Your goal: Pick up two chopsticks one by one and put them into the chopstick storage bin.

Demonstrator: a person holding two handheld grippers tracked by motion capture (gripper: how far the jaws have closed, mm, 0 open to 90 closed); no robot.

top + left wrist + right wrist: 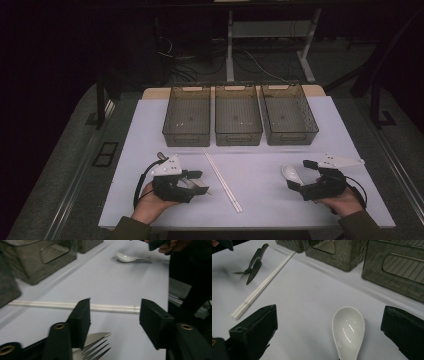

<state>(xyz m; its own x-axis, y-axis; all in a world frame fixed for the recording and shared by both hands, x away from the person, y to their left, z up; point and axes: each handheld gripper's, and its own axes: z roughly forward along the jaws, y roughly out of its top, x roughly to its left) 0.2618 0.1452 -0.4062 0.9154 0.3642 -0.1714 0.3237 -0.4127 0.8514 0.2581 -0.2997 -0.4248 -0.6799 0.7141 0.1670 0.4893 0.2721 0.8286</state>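
White spoon [348, 330], white chopsticks [222, 180], smoky-grey bins [238, 114].

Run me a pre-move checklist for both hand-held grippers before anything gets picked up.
1. Left hand-held gripper open: ok.
2. Fork between its jaws: ok, tines low in the gap.
3. Right hand-held gripper open: ok.
4. White spoon between its jaws, lying free: ok.
5. Chopsticks clear of both grippers: ok.
6. Three bins empty: ok.
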